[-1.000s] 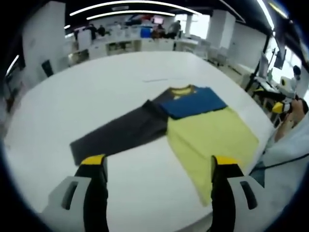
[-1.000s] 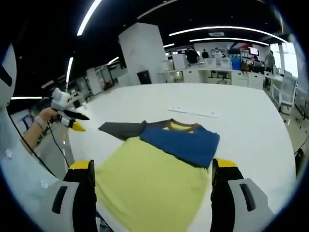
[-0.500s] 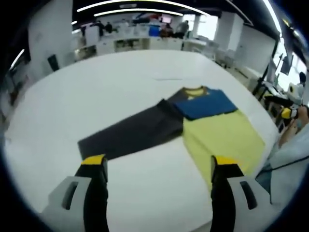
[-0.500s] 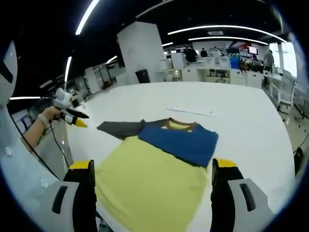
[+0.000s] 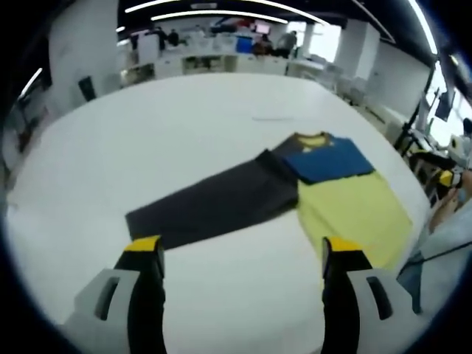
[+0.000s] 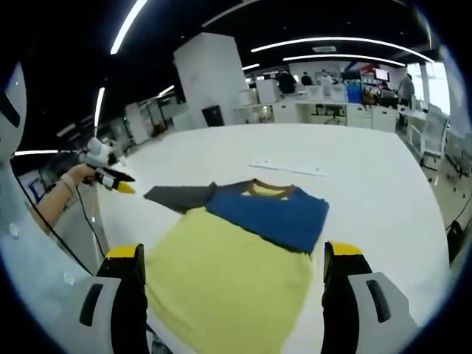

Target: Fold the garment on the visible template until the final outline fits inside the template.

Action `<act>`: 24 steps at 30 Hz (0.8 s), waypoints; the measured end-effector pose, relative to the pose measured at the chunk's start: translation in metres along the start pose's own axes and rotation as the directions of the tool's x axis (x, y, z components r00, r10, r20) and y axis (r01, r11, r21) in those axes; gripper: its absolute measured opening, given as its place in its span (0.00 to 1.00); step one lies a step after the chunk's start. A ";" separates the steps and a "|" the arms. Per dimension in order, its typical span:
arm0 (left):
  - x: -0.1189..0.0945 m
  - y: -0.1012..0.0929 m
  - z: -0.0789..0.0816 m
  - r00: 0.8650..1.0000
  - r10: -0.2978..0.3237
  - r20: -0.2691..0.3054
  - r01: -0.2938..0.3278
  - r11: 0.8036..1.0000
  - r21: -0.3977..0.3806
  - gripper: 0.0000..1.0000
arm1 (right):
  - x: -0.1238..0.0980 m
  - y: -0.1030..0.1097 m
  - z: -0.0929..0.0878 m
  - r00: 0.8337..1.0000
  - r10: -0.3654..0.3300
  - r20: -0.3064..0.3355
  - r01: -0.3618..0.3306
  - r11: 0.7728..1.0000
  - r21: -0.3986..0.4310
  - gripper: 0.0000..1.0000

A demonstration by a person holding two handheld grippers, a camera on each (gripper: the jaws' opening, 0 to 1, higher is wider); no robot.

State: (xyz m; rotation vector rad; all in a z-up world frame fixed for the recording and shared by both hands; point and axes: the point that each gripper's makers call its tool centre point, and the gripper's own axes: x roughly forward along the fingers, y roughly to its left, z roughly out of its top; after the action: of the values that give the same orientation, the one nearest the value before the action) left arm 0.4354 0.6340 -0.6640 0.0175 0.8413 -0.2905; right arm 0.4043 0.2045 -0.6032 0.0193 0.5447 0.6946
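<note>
Long ceiling light strips (image 6: 324, 46) give bright, even light on the white table (image 5: 184, 110), which looks slightly washed out with faint shadows. Both views are soft, bending and blurring further away from the table.

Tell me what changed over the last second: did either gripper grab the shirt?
No grab. Both grippers, left and right, stayed open above the table. The shirt lies as before, dark sleeve spread out; only the cameras shifted a little.
</note>
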 end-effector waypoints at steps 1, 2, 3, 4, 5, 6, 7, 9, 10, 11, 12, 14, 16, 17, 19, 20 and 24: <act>0.001 0.002 -0.001 1.000 0.002 -0.002 -0.002 1.000 -0.002 0.84 | 0.000 0.000 -0.001 1.000 -0.002 -0.002 0.002 1.000 0.001 1.00; 0.003 0.003 -0.002 1.000 0.004 -0.007 -0.004 1.000 -0.005 0.84 | 0.000 -0.001 -0.001 1.000 -0.004 -0.003 0.004 1.000 0.002 1.00; 0.004 0.004 -0.003 1.000 0.003 -0.009 -0.003 1.000 -0.006 0.84 | 0.001 -0.001 -0.002 1.000 -0.007 -0.003 0.007 1.000 0.004 1.00; 0.006 0.004 -0.005 1.000 0.001 -0.018 -0.001 1.000 -0.006 0.84 | 0.001 -0.002 -0.002 1.000 -0.009 0.000 0.009 1.000 0.006 1.00; 0.007 0.005 -0.006 1.000 0.000 -0.025 0.000 1.000 -0.006 0.84 | 0.001 -0.002 -0.002 1.000 -0.009 0.000 0.009 1.000 0.009 1.00; 0.008 0.007 -0.006 1.000 0.003 -0.031 -0.003 1.000 -0.003 0.84 | 0.001 -0.001 -0.002 1.000 -0.009 0.000 0.009 1.000 0.011 1.00; 0.008 0.008 -0.006 0.999 0.005 -0.032 -0.005 1.000 -0.003 0.84 | 0.001 -0.001 -0.002 1.000 -0.010 0.001 0.010 1.000 0.011 1.00; 0.011 0.012 -0.007 0.999 0.007 -0.036 -0.007 1.000 -0.003 0.84 | 0.002 0.000 -0.003 1.000 -0.012 0.000 0.012 1.000 0.012 1.00; 0.011 0.014 -0.008 0.999 0.007 -0.038 -0.007 1.000 -0.002 0.84 | 0.002 0.000 -0.003 1.000 -0.012 -0.001 0.012 1.000 0.012 1.00; 0.013 0.017 -0.008 0.999 0.011 -0.041 -0.011 1.000 -0.003 0.84 | 0.002 0.000 -0.003 1.000 -0.013 0.000 0.013 1.000 0.015 1.00; 0.014 0.018 -0.008 0.999 0.014 -0.040 -0.014 1.000 -0.002 0.84 | 0.002 0.000 -0.004 1.000 -0.015 0.001 0.015 1.000 0.019 1.00; 0.016 0.022 -0.007 0.999 0.016 -0.034 -0.016 1.000 -0.003 0.84 | 0.003 -0.001 -0.004 1.000 -0.024 0.001 0.024 0.999 0.023 1.00; 0.019 0.025 -0.006 0.999 0.016 -0.033 -0.017 1.000 -0.005 0.84 | 0.003 -0.001 -0.005 1.000 -0.024 -0.003 0.025 0.999 0.024 1.00; 0.021 0.027 -0.006 0.999 0.018 -0.034 -0.018 1.000 -0.004 0.83 | 0.003 0.000 -0.006 1.000 -0.025 -0.005 0.025 0.999 0.025 1.00; 0.025 0.029 -0.007 0.999 0.020 -0.037 -0.020 1.000 -0.005 0.83 | 0.003 0.000 -0.007 1.000 -0.026 -0.011 0.027 0.999 0.026 1.00; 0.027 0.033 -0.008 0.999 0.024 -0.040 -0.025 1.000 -0.013 0.82 | 0.003 -0.001 -0.008 0.999 -0.030 -0.015 0.030 0.999 0.026 1.00; 0.032 0.040 -0.012 0.998 0.030 -0.046 -0.031 0.999 -0.033 0.83 | 0.002 -0.002 -0.009 0.999 -0.033 -0.022 0.034 0.999 0.026 1.00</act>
State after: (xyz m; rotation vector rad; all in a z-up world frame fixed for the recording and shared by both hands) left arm 0.4575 0.6654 -0.6996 0.0059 0.8905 -0.2479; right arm 0.4023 0.2030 -0.6121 0.0277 0.5738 0.6556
